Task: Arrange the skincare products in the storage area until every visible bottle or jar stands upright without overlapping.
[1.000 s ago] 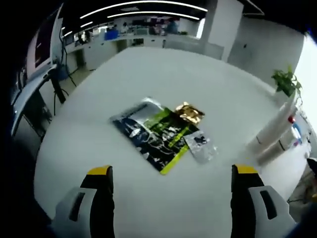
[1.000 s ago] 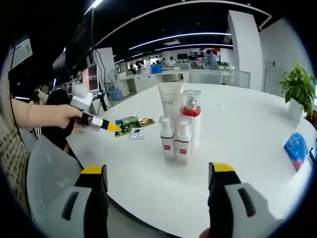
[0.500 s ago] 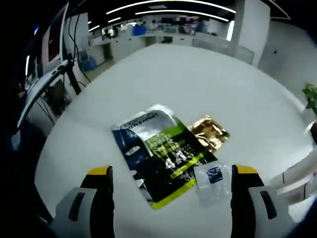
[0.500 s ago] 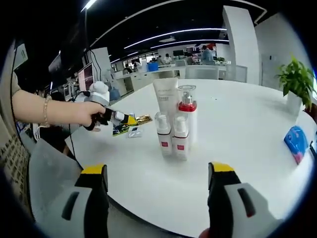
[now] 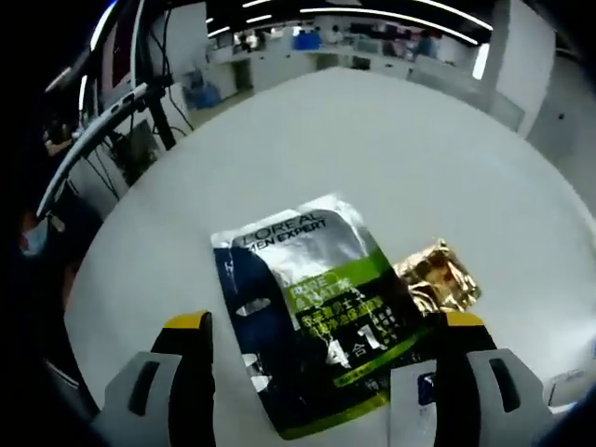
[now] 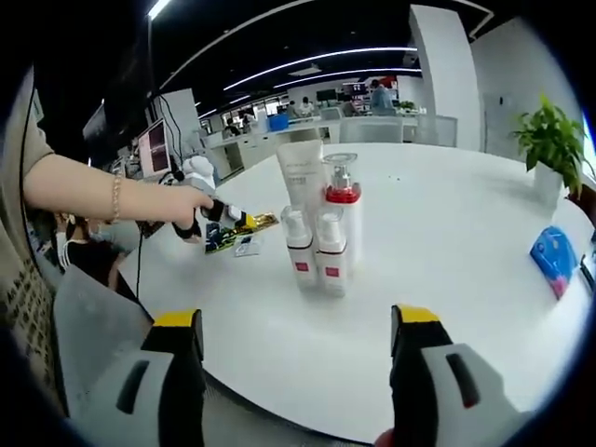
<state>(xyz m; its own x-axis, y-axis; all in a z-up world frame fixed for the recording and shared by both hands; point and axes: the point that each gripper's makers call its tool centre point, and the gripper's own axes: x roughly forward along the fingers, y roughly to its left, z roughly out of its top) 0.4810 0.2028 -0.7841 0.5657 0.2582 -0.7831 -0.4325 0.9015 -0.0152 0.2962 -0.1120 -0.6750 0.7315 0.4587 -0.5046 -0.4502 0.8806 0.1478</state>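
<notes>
A flat dark-blue, silver and green face-mask packet (image 5: 312, 321) lies on the white table (image 5: 391, 149), with a gold sachet (image 5: 436, 282) at its right edge and a small clear sachet (image 5: 416, 396) below that. My left gripper (image 5: 324, 321) hovers open just over the packet, one jaw on each side of it. In the right gripper view, a white tube (image 6: 300, 177), a red-collared bottle (image 6: 342, 209) and two small pump bottles (image 6: 299, 251) (image 6: 331, 259) stand upright in a tight cluster. My right gripper (image 6: 296, 321) is open, well short of them. A hand holds the left gripper (image 6: 242, 222) over the sachets (image 6: 233, 240).
A blue pack (image 6: 549, 256) lies near the table's right edge, and a potted plant (image 6: 549, 140) stands behind it. A grey chair back (image 6: 93, 326) sits at the near left table edge. Desks and monitors fill the room beyond.
The left gripper has moved in close over the face-mask packet, which now looms larger between its jaws. The right gripper has stayed nearly still, open.
</notes>
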